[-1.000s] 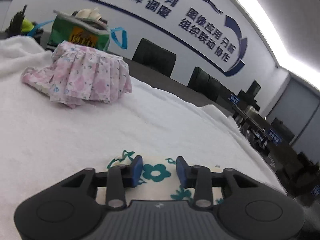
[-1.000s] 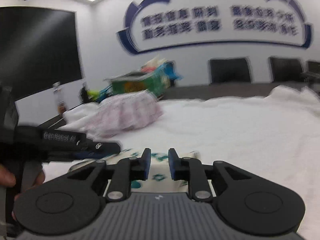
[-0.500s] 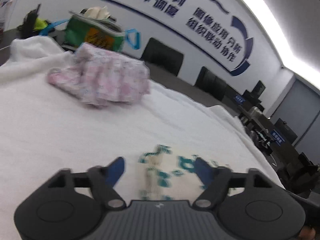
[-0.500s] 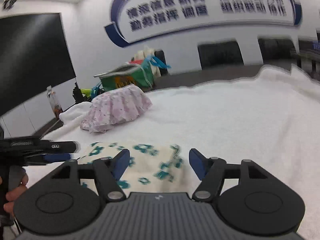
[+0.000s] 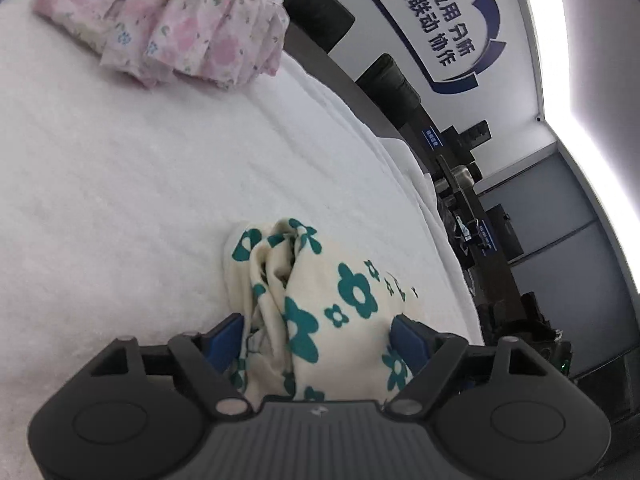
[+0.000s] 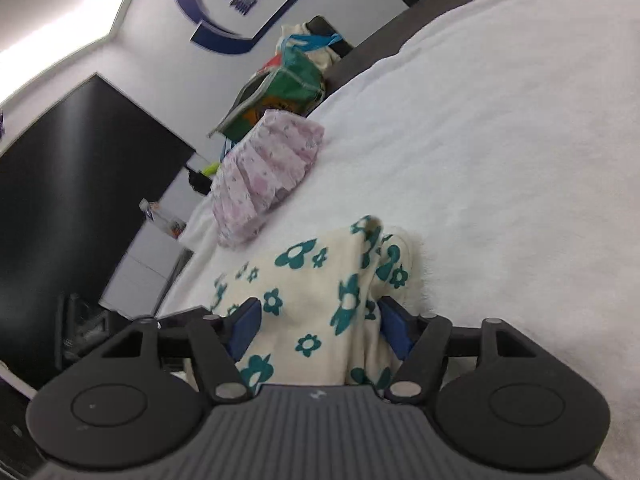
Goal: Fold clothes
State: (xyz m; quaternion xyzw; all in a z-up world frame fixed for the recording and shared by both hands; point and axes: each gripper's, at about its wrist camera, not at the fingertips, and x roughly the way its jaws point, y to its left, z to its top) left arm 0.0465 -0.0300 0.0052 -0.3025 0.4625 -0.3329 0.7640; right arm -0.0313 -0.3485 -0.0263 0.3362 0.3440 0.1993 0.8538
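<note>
Closing around the flowered garment (image 5: 332, 300) on the white blanket (image 5: 120, 184), left gripper (image 5: 320, 336) and right gripper (image 6: 320, 326) jaws stand apart, not yet clamping.

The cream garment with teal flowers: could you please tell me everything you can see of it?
The cream garment with teal flowers looks like soft fabric. It lies folded on the white fleecy cover, layers bunched at its far end. Each hand-held gripper, left and right, has it between closing jaws; the pads look clear of it. The pink floral garment lies apart, farther back.
</note>
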